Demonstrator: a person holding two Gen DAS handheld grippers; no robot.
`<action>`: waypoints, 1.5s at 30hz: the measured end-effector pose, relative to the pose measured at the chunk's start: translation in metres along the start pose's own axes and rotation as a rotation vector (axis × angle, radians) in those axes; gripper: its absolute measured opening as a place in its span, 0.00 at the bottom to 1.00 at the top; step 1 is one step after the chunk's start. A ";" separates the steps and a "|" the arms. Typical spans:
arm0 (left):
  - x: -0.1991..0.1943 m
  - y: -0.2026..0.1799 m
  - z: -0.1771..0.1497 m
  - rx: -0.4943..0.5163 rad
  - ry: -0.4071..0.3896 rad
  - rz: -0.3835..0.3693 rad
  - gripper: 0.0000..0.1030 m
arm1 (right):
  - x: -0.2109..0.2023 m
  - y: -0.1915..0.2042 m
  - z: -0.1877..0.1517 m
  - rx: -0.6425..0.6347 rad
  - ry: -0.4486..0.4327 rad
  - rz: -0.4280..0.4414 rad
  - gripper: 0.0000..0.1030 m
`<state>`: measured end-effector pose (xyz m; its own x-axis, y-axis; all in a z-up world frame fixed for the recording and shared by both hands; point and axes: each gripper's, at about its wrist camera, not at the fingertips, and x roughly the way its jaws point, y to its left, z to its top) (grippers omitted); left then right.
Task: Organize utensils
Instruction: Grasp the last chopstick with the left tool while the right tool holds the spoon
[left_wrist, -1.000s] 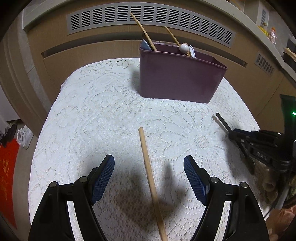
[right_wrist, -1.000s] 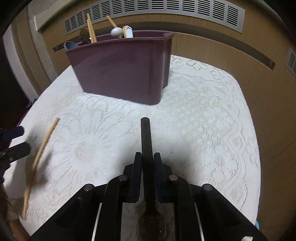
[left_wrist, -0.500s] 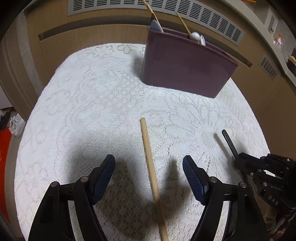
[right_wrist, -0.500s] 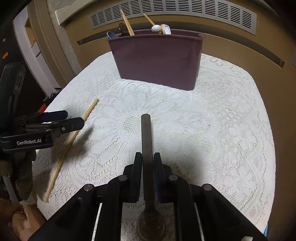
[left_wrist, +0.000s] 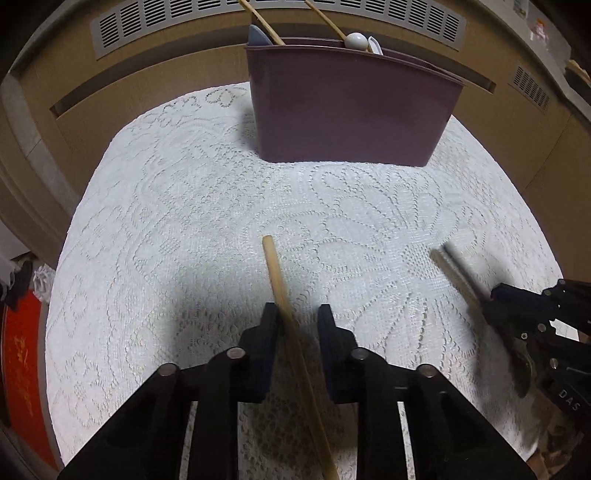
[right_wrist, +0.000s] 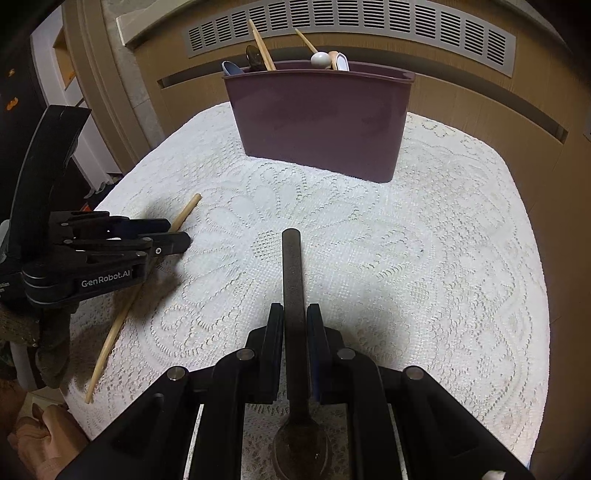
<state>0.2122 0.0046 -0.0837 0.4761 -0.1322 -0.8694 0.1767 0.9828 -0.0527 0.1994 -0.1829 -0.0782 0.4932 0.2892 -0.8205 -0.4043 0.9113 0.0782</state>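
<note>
A wooden chopstick (left_wrist: 275, 266) lies on the white lace tablecloth (left_wrist: 166, 221). My left gripper (left_wrist: 295, 314) straddles it low over the cloth with its jaws closing; the left pad touches the stick and a small gap shows at the right pad. The right wrist view shows that left gripper (right_wrist: 177, 233) around the chopstick (right_wrist: 186, 212). My right gripper (right_wrist: 295, 314) is shut on the handle of a dark spoon (right_wrist: 291, 266), bowl toward the camera. It also shows at the right edge of the left wrist view (left_wrist: 496, 295). The purple bin (right_wrist: 317, 118) stands at the table's far side.
The bin (left_wrist: 351, 107) holds several utensils: chopsticks, a white spoon and a blue one. A wooden cabinet with a vent grille (right_wrist: 351, 26) runs behind the table. A red mat (left_wrist: 22, 369) lies on the floor to the left. A person's hand (right_wrist: 40, 443) shows at lower left.
My left gripper's jaws have come in from wide apart to close around the chopstick, and it has sunk toward the cloth. The right gripper swung sideways early, then held still with the spoon.
</note>
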 end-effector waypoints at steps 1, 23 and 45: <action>0.000 0.000 -0.001 -0.003 0.003 -0.010 0.14 | 0.000 0.000 0.000 0.000 -0.001 -0.001 0.13; -0.012 -0.011 -0.020 -0.027 -0.002 -0.075 0.08 | 0.006 0.006 0.002 -0.051 0.021 -0.032 0.22; -0.011 -0.010 -0.021 -0.034 0.013 -0.085 0.10 | 0.019 0.022 0.015 -0.152 0.016 -0.040 0.11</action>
<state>0.1875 -0.0009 -0.0836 0.4497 -0.2140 -0.8672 0.1868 0.9719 -0.1430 0.2110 -0.1528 -0.0835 0.4996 0.2480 -0.8300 -0.4974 0.8666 -0.0406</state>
